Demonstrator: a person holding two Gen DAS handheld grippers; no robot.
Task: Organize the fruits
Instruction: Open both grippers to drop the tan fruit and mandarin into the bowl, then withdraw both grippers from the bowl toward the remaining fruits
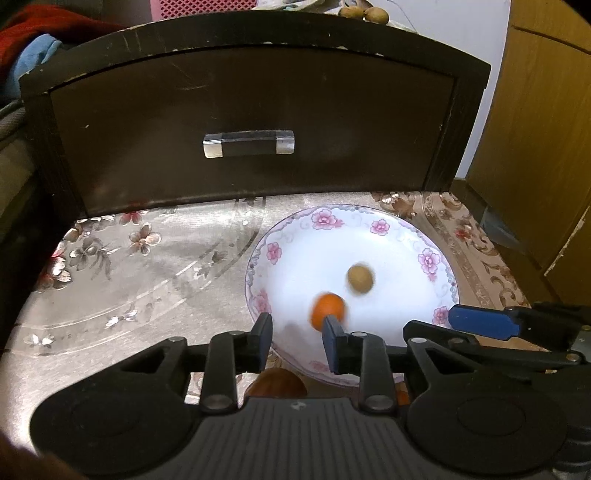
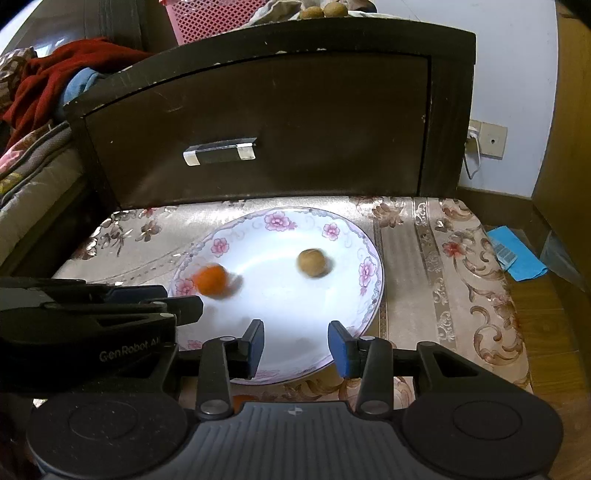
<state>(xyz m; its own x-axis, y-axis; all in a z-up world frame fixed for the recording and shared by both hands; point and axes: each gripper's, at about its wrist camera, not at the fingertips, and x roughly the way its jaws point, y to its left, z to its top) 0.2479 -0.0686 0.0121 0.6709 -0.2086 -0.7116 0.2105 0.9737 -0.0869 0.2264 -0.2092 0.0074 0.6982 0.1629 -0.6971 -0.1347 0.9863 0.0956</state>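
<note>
A white plate with a pink flower rim (image 1: 325, 218) (image 2: 277, 220) sits on a flowered tabletop. Two fruits lie in it, both blurred: a small orange (image 1: 328, 309) (image 2: 211, 280) and a tan round fruit (image 1: 360, 277) (image 2: 311, 263). My left gripper (image 1: 297, 325) hangs over the plate's near left rim, open, with nothing between its pads. The orange is just beyond its right fingertip. My right gripper (image 2: 295, 330) is open over the plate's near edge with an empty gap. Each gripper shows at the edge of the other's view.
A dark drawer front with a metal handle (image 1: 249, 144) (image 2: 219, 151) stands right behind the plate. Two brown fruits (image 1: 364, 13) (image 2: 325, 9) rest on top of it. A brown fruit (image 1: 277, 384) lies under my left gripper. Blue paper (image 2: 517, 254) lies on the floor.
</note>
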